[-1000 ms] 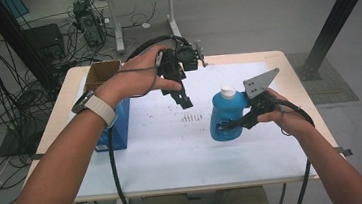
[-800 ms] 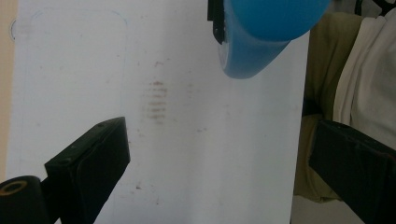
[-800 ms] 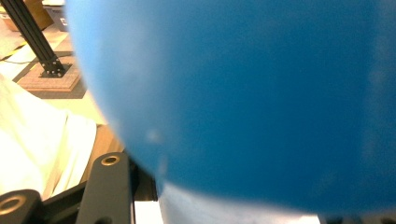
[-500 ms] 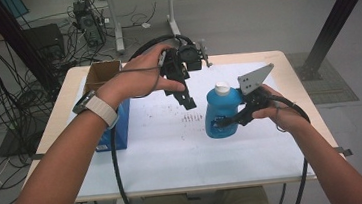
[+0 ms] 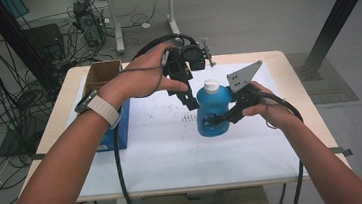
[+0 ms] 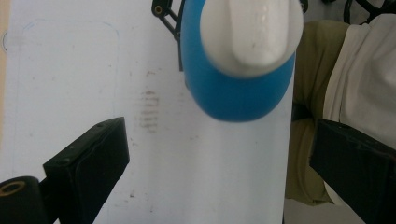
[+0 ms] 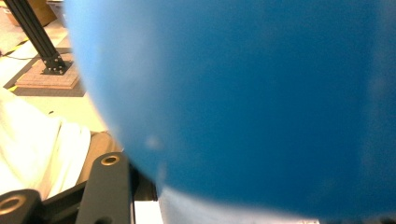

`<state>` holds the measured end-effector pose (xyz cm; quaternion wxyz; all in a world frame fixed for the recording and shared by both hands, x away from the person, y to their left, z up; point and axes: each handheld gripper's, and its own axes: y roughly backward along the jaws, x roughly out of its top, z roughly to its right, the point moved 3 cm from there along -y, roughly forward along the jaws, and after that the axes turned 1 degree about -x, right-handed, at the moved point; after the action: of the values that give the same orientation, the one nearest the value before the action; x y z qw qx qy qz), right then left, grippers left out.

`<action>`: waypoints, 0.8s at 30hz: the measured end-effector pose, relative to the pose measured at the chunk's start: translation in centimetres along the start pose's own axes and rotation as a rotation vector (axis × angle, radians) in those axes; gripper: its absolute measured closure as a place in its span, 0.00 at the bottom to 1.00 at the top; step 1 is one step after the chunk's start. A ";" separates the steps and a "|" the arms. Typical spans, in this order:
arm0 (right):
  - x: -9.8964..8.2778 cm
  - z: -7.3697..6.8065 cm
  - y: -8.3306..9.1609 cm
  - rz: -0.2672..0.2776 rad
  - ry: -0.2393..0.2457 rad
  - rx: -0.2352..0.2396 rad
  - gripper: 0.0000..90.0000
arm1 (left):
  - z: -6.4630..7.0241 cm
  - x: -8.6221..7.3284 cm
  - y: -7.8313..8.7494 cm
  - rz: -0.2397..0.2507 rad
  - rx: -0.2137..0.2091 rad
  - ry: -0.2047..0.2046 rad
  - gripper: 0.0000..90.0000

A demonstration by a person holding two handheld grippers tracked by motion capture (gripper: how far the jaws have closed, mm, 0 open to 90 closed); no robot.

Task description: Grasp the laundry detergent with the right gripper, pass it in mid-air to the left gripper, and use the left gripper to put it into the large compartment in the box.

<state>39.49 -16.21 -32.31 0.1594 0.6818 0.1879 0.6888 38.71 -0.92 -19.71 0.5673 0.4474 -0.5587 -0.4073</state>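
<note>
White paper covers the counter [image 5: 265, 61], and the blue bottle [image 5: 212, 113] stands near the middle of it. A second ago the bottle was farther toward the right edge. Now it has slid in, closer to the left claw [image 5: 189, 102], and it stands a bit more upright.

Its carrier is the right claw [image 5: 219, 120], which is squeezed tight on the bottle's belly, low down on the side nearest the person. In the right gripper view the blue side [image 7: 243, 102] is pressed up very close.

Just beside the bottle's white cap [image 5: 211, 85] hangs the left claw, on the side toward the blue box [image 5: 119, 125]. It has hardly moved. In the left gripper view its jaws are spread wide, with nothing between them, and the cap [image 6: 254, 30] sits just ahead.

I think the bottle was brought over so the left claw can grab the cap and twist it off.
</note>
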 end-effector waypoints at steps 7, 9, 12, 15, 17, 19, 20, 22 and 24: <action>0.4 0.2 -0.6 0.000 0.006 0.010 0.48 | -0.1 0.3 0.0 -0.008 0.006 0.002 0.06; 0.5 0.3 -0.7 -0.002 0.007 0.009 0.48 | -0.1 0.4 0.0 -0.010 0.003 0.001 0.06; 0.5 0.3 -0.9 -0.005 0.004 0.012 0.48 | -0.1 0.5 0.0 -0.012 0.003 -0.003 0.06; 0.6 0.5 -1.1 -0.011 0.007 0.009 0.48 | -0.1 0.8 -0.1 -0.018 -0.003 -0.003 0.06; 0.7 0.5 -1.2 -0.010 0.004 0.012 0.48 | -0.1 1.0 -0.2 -0.024 -0.005 -0.008 0.06; 0.9 0.6 -1.3 -0.006 0.008 0.014 0.48 | -0.1 1.1 -0.3 -0.025 -0.008 -0.008 0.06; 0.9 0.6 -1.4 -0.005 0.005 0.016 0.48 | -0.1 1.1 -0.3 -0.026 -0.006 -0.008 0.06; 1.0 0.6 -1.5 -0.008 0.007 0.018 0.48 | -0.1 1.2 -0.3 -0.028 -0.007 -0.009 0.06; 1.1 0.6 -1.6 -0.010 0.009 0.019 0.48 | -0.1 1.3 -0.4 -0.026 -0.008 -0.008 0.06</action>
<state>40.00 -14.21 -32.11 0.1554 0.6794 0.1985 0.6891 38.88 -2.25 -19.76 0.5615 0.4507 -0.5536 -0.4185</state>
